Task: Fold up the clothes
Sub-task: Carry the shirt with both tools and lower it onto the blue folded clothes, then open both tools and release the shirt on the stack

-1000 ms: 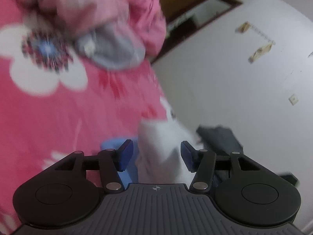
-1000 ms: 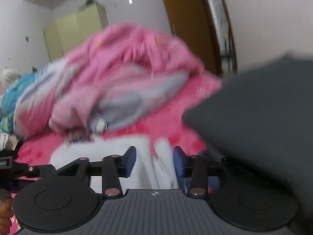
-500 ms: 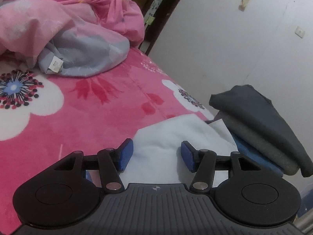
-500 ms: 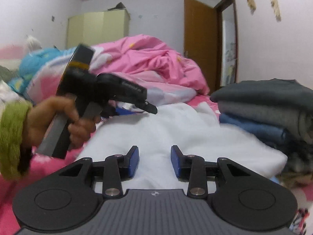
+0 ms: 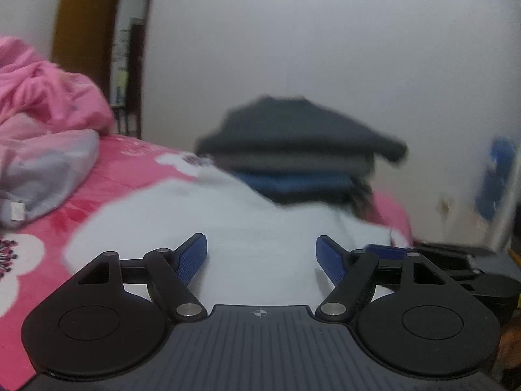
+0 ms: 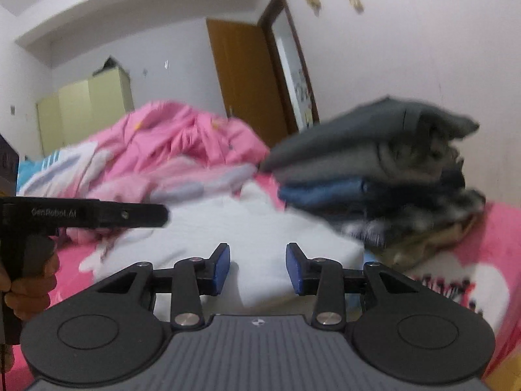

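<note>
**White garment flat between two spread grippers**

Just ahead of both grippers, a soft white cloth garment [image 5: 260, 228] lies spread on the pink floral bed cover [image 5: 107, 179]. The left gripper [image 5: 261, 257] hovers over it with its blue pads wide apart, holding nothing; the right gripper [image 6: 258, 268] is likewise parted and empty.

The cloth looks light and limp, likely to sag and slide if lifted by one point, so an edge or corner seems the better hold.

Beyond the fingers, a stack of folded dark grey and blue clothes [image 6: 374, 169] crowds the far side, touching or just overlapping the white cloth. To the left, a rumpled pink quilt [image 6: 169, 143] sits farther off, with open bed between.
</note>
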Action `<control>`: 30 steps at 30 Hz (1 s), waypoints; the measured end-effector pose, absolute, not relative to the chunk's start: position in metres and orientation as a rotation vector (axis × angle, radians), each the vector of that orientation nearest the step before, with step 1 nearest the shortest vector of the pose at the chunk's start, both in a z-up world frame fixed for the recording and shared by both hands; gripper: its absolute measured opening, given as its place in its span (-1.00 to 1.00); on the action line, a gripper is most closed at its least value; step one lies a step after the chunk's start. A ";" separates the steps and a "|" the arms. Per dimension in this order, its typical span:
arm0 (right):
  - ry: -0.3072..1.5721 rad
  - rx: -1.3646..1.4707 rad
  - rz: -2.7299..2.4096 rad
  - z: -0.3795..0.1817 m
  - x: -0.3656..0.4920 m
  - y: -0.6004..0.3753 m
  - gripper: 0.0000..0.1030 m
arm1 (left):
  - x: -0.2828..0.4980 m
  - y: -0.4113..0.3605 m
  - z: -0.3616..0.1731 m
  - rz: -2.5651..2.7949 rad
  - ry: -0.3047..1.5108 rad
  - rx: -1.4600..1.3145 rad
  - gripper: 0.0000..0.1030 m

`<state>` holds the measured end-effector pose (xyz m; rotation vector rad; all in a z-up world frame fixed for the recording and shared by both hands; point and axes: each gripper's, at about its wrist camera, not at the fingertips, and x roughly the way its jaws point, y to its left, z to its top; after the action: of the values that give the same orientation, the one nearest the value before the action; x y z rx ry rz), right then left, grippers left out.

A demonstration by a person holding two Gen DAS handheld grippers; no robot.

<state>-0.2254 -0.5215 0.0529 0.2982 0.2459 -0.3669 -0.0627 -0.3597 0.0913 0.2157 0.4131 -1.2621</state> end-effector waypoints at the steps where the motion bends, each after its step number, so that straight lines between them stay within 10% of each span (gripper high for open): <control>1: 0.263 0.305 -0.362 0.047 -0.225 -0.520 -0.21 | -0.066 -0.361 0.086 -1.263 0.412 0.230 0.46; 13: 0.214 0.442 -0.354 0.080 -0.238 -0.533 -0.22 | -0.069 -0.339 0.097 -1.205 0.434 0.168 0.57; 16: 0.195 0.476 -0.334 0.080 -0.258 -0.523 -0.18 | -0.087 -0.307 0.110 -1.139 0.411 0.115 0.97; 21: 0.220 0.484 -0.321 0.081 -0.292 -0.498 0.01 | -0.125 -0.264 0.124 -1.041 0.427 0.102 1.00; 30: 0.347 0.369 -0.435 0.096 -0.321 -0.429 1.00 | -0.157 -0.226 0.139 -0.729 0.592 0.055 1.00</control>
<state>-0.3206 -0.4290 0.0960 0.3689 0.3467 -0.4353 -0.1569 -0.2262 0.1388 0.0553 0.5920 -0.7286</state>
